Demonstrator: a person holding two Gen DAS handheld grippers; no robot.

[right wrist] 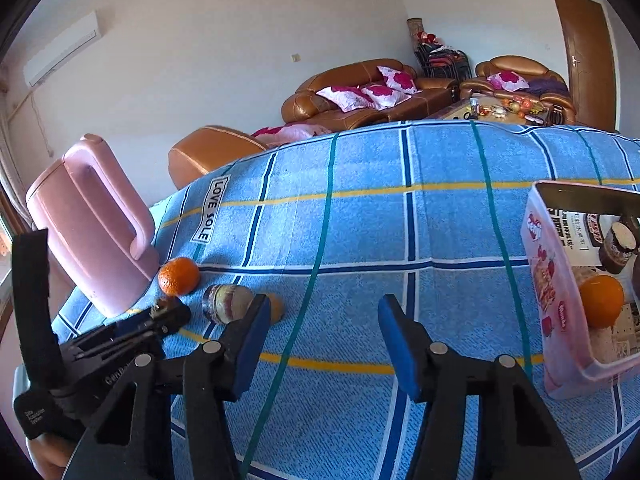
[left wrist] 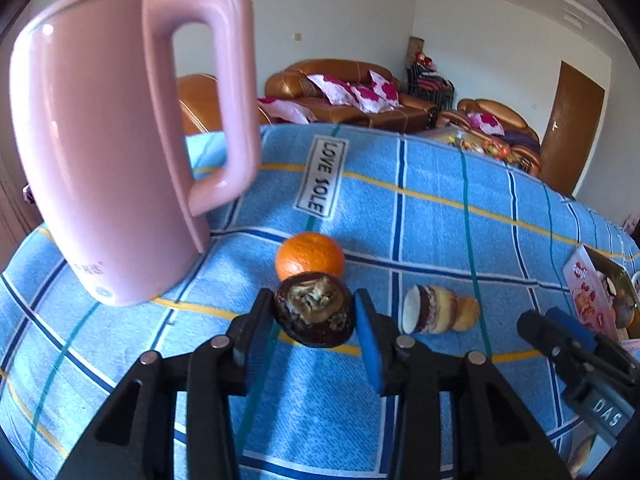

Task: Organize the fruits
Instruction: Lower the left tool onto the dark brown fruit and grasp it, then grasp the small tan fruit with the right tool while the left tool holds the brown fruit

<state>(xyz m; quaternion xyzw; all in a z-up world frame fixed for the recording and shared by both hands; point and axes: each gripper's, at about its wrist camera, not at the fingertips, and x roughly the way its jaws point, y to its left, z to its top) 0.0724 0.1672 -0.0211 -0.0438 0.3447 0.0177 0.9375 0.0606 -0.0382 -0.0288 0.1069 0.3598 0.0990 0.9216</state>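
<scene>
My left gripper (left wrist: 314,314) is shut on a dark brown mangosteen (left wrist: 315,309), held just above the blue checked cloth. An orange (left wrist: 310,258) lies right behind it, and a cut mangosteen piece (left wrist: 430,309) lies to its right. My right gripper (right wrist: 324,340) is open and empty over the cloth. It also shows in the left wrist view (left wrist: 556,330). The pink plastic box (right wrist: 552,300) at the right holds an orange (right wrist: 602,306) and a dark fruit (right wrist: 618,246). The left gripper (right wrist: 168,314) shows at the left in the right wrist view.
A tall pink kettle (left wrist: 108,148) stands at the left on the cloth, close to the orange. The cloth (right wrist: 400,240) covers the whole table. Brown sofas and a door are far behind the table.
</scene>
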